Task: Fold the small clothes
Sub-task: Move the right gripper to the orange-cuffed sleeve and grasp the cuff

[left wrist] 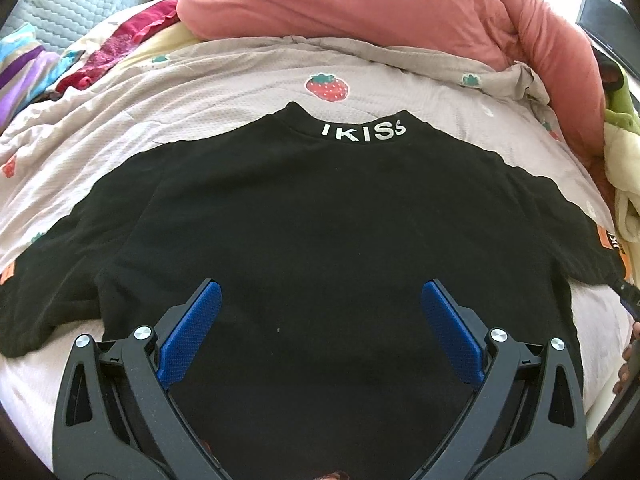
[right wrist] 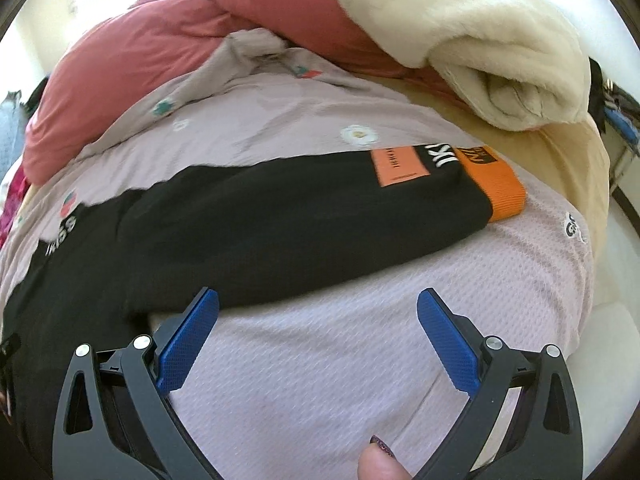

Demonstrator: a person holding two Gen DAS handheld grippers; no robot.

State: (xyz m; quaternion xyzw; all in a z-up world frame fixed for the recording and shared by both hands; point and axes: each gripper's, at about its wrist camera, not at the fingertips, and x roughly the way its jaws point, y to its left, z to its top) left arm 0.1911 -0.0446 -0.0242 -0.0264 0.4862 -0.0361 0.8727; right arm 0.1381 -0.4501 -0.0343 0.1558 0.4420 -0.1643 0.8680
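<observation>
1. Left gripper (left wrist: 320, 296): jaws spread wide, nothing between them. It hovers over the lower back of the black long-sleeved cotton sweatshirt (left wrist: 320, 220), aimed along the body toward the collar.
2. Right gripper (right wrist: 318, 304): jaws also spread wide and empty. It sits over bare quilt just below the sweatshirt's right sleeve (right wrist: 280, 216); its left blue pad (right wrist: 188, 344) overlaps the sleeve's lower edge in view, contact unclear.
3. A fingertip (right wrist: 380, 464) with dark nail polish shows at the bottom edge of the right wrist view.
4. The sweatshirt lies flat on the pale lilac waffle-textured quilt with strawberry and daisy prints (left wrist: 240, 92) on the bed, both sleeves stretched out sideways.
5. Orientation: collar with white "IKISS" lettering (left wrist: 364, 130) points away from the left camera, hem toward it. Body axis runs near to far; the sleeve line crosses it left to right.
6. Right sleeve ends in an orange ribbed cuff (right wrist: 496, 184), with an orange rectangular patch (right wrist: 398, 168) just short of it.
7. Beyond the collar: a bunched salmon-pink duvet (left wrist: 360, 4). Past the right cuff: a cream fleece blanket (right wrist: 480, 52).
</observation>
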